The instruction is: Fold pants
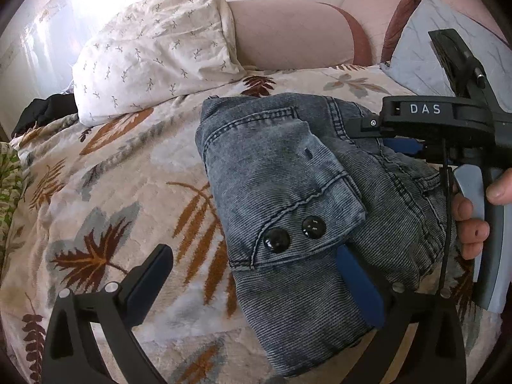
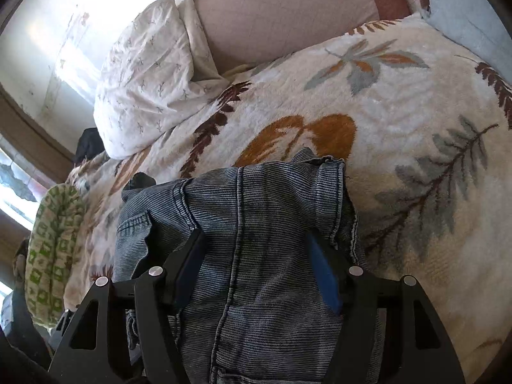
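The pants are grey-blue jeans, folded into a compact bundle on the leaf-patterned blanket, waistband and two black buttons facing me. My left gripper is open wide; its right finger rests on the denim by the buttons, its left finger over bare blanket. My right gripper is open, its fingers astride the jeans with denim between them. The right gripper's body shows in the left wrist view at the jeans' right side, held by a hand.
A white patterned pillow lies at the back left against a pink padded headboard. A pale blue cushion lies at the back right. Dark clothing sits at the far left. A green patterned fabric lies left.
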